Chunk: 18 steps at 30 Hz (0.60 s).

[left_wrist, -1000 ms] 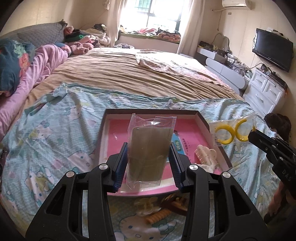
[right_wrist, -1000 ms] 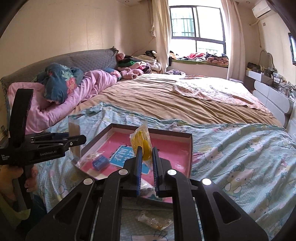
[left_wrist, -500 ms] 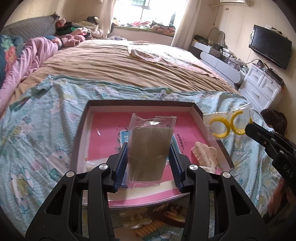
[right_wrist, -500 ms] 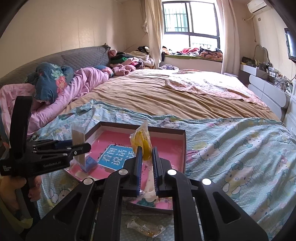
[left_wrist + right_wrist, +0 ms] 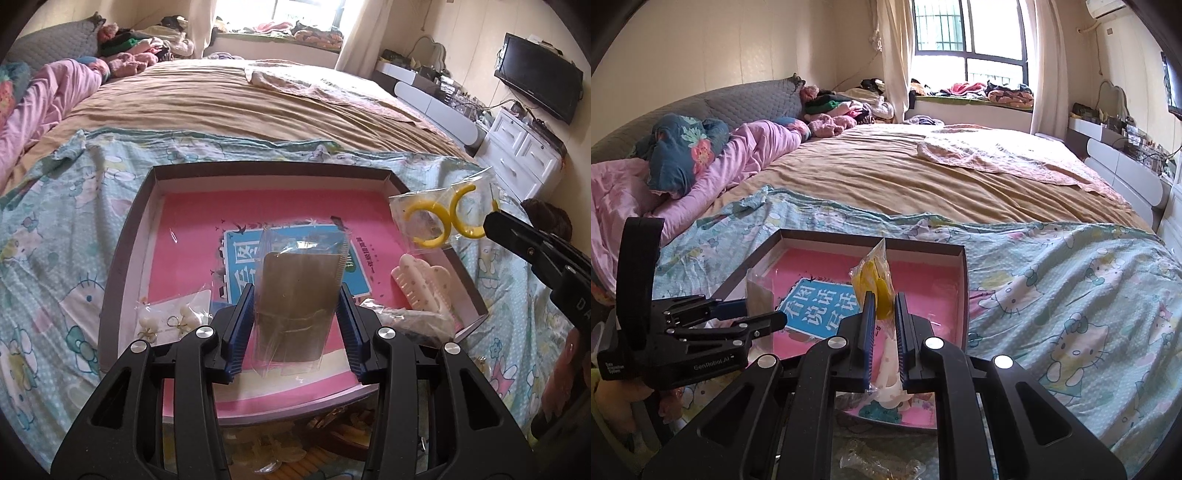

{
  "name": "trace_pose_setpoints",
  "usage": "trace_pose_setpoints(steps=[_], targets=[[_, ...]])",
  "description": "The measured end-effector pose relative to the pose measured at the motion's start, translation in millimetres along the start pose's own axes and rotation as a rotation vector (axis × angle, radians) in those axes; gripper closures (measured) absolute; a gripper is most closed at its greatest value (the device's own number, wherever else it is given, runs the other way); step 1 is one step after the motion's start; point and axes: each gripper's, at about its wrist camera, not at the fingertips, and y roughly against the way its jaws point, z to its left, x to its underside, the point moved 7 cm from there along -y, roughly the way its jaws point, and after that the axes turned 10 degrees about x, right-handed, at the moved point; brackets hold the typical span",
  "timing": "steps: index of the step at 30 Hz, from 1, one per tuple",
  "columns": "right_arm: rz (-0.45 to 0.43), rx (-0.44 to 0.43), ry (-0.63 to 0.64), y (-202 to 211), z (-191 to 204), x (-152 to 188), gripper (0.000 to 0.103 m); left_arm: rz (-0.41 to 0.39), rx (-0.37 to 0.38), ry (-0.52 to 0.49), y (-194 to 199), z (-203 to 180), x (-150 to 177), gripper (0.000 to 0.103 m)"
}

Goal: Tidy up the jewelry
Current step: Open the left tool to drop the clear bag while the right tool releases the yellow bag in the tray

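Note:
My left gripper (image 5: 295,314) is shut on a clear packet with a brown card (image 5: 297,295) and holds it upright over the pink-lined box (image 5: 125,251). My right gripper (image 5: 884,325) is shut on a clear bag of yellow hoop earrings (image 5: 873,282), above the box's right side (image 5: 964,295); the bag also shows in the left wrist view (image 5: 439,221). In the box lie a white hair claw (image 5: 421,284) and a card of pearl earrings (image 5: 173,317).
The box rests on a Hello Kitty sheet (image 5: 1071,314) on a big bed with a tan cover (image 5: 240,107). More packets lie on the sheet in front of the box (image 5: 314,454). White drawers (image 5: 524,155) stand at the right.
My left gripper has moved forward over the box with the brown-card packet. My right gripper, still holding the yellow earring bag, has moved closer over the box's right side.

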Motion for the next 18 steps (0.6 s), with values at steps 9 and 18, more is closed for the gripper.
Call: trace_pose_setpoints(steps=[9, 18], targets=[[0.031, -0.014, -0.019, -13.9, 1.2, 2.6, 0.093, 0.003, -0.002, -0.003, -0.8, 1.8, 0.4, 0.057], [0.118, -0.032, -0.106, -33.5, -11.6, 15.0, 0.093, -0.009, -0.011, 0.016, 8.5, 3.3, -0.4, 0.043]])
